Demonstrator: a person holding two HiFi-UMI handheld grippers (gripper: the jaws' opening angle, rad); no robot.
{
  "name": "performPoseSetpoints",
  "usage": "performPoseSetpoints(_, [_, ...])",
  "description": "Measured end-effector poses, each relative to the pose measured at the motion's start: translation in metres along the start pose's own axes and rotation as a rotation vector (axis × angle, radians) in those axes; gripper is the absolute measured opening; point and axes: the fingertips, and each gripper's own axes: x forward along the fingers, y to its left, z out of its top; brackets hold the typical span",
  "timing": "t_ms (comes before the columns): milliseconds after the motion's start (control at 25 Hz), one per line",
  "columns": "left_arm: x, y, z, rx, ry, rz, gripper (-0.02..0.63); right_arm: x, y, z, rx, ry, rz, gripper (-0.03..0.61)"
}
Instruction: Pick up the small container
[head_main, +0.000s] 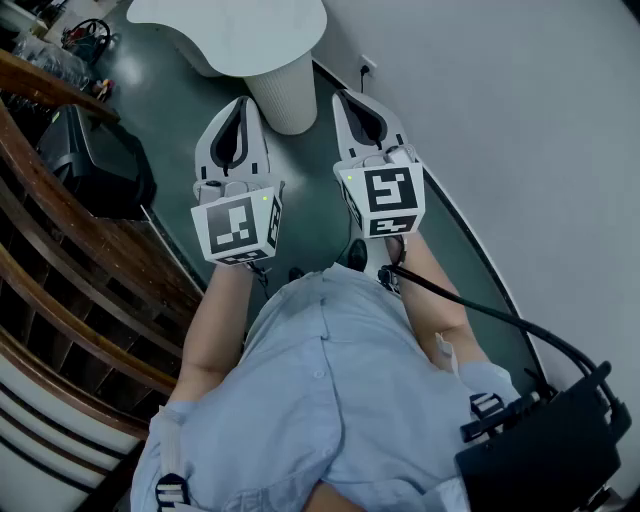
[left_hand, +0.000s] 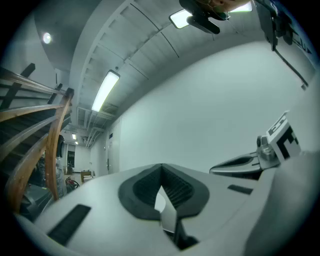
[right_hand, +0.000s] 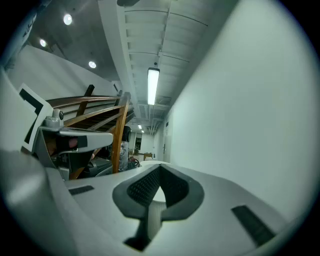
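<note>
No small container shows in any view. In the head view a person holds both grippers side by side in front of the chest, pointing forward above the dark floor. My left gripper (head_main: 239, 103) has its jaws together with nothing between them. My right gripper (head_main: 357, 98) is the same, shut and empty. In the left gripper view the dark pads of the left gripper (left_hand: 161, 169) meet at their tips, and the right gripper (left_hand: 245, 164) shows off to the side. The right gripper view shows the right gripper (right_hand: 160, 170) with pads closed and the left gripper (right_hand: 75, 136) beside it.
A white round table (head_main: 230, 25) on a ribbed pedestal (head_main: 285, 95) stands just ahead of the gripper tips. A wooden stair railing (head_main: 70, 260) and a black case (head_main: 95, 165) lie to the left. A white wall (head_main: 520, 120) runs along the right.
</note>
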Motion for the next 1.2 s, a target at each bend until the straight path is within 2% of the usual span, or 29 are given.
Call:
performPoseSetpoints(280, [0.009, -0.014, -0.005, 0.001, 0.005, 0.012, -0.002, 0.001, -0.015, -0.007, -0.002, 0.001, 0.013, -0.002])
performPoseSetpoints(480, [0.017, -0.024, -0.006, 0.001, 0.013, 0.042, -0.002, 0.0, -0.033, -0.007, 0.038, -0.026, 0.038, 0.0])
performPoseSetpoints(760, [0.024, -0.038, -0.006, -0.012, 0.024, 0.109, 0.0, 0.004, -0.061, -0.014, -0.022, 0.009, 0.059, 0.0])
performPoseSetpoints(880, [0.027, -0.043, -0.007, 0.0, 0.037, 0.112, 0.0, 0.009, -0.066, -0.016, -0.011, 0.014, 0.066, 0.0])
performPoseSetpoints(1200, [0.043, -0.032, -0.025, -0.007, 0.072, 0.126, -0.002, 0.031, -0.069, -0.031, -0.005, 0.048, 0.076, 0.0])
